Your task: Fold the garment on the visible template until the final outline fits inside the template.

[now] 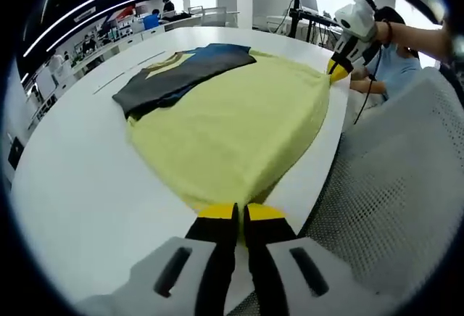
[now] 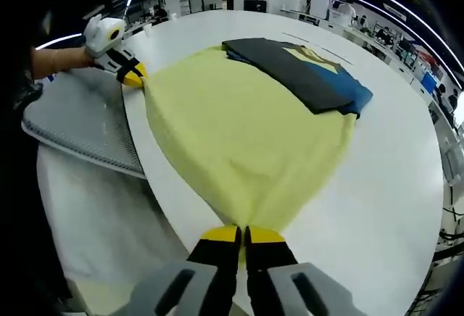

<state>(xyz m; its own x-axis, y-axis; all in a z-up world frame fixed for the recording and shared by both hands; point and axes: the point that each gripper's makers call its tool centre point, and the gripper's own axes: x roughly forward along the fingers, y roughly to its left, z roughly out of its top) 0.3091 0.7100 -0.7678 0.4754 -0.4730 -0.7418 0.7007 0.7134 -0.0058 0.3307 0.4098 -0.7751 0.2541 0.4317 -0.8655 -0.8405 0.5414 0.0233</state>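
garment [image 1: 239,131]: yellow, spread flat on white worktop [image 1: 80,185], stretched taut between both grippers along the worktop's near edge | left gripper [image 1: 241,218] clamped on one corner | right gripper [image 2: 242,235] clamped on opposite corner | dark folded garment [image 2: 304,77] overlaps its far side | no legible writing

The yellow garment [image 1: 232,124] covered part of the dark garment [image 1: 181,73] beneath it, so that one's full outline could not be told. Where each claw met the yellow cloth, the pinched hem was hidden between the jaws. People and desks beyond the surface [image 2: 406,178] were too small and blurred to tell.
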